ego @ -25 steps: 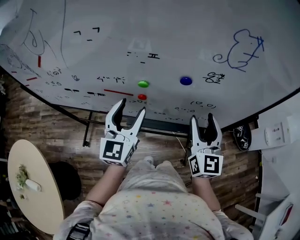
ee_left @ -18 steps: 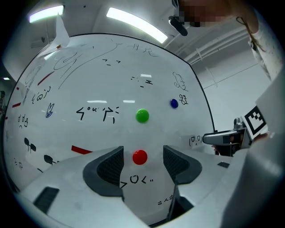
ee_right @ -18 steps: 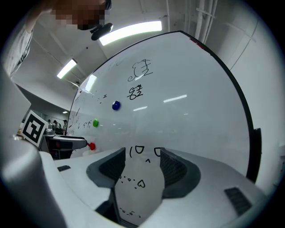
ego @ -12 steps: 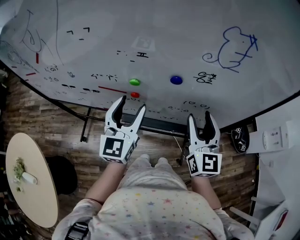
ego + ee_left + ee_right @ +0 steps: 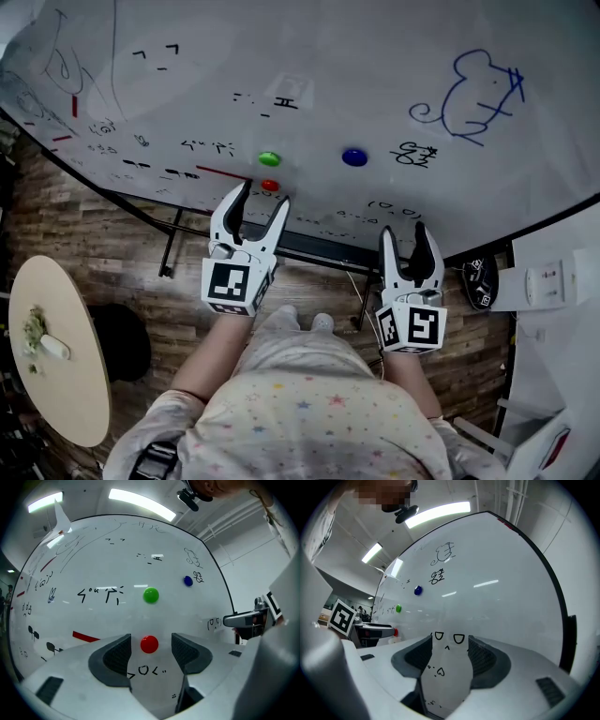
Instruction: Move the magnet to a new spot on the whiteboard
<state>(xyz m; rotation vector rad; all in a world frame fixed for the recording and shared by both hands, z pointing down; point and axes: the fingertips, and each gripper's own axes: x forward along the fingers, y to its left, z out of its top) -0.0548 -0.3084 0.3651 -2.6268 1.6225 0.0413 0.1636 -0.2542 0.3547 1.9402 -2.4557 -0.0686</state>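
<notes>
My left gripper (image 5: 263, 199) points up at the whiteboard (image 5: 375, 75), jaws apart around the red magnet (image 5: 149, 644) with gaps either side. The green magnet (image 5: 269, 158) sits just above it and the blue magnet (image 5: 354, 157) up-right. My right gripper (image 5: 405, 234), lower right, is spread and empty.

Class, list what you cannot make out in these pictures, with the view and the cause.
Black scribbles on the whiteboard: too small to read, head view.
Objects on the round table: too small to identify, head view.
Red magnet: partly hidden behind the left gripper, right gripper view.
Whiteboard's top: cut off by head view's upper edge.
</notes>
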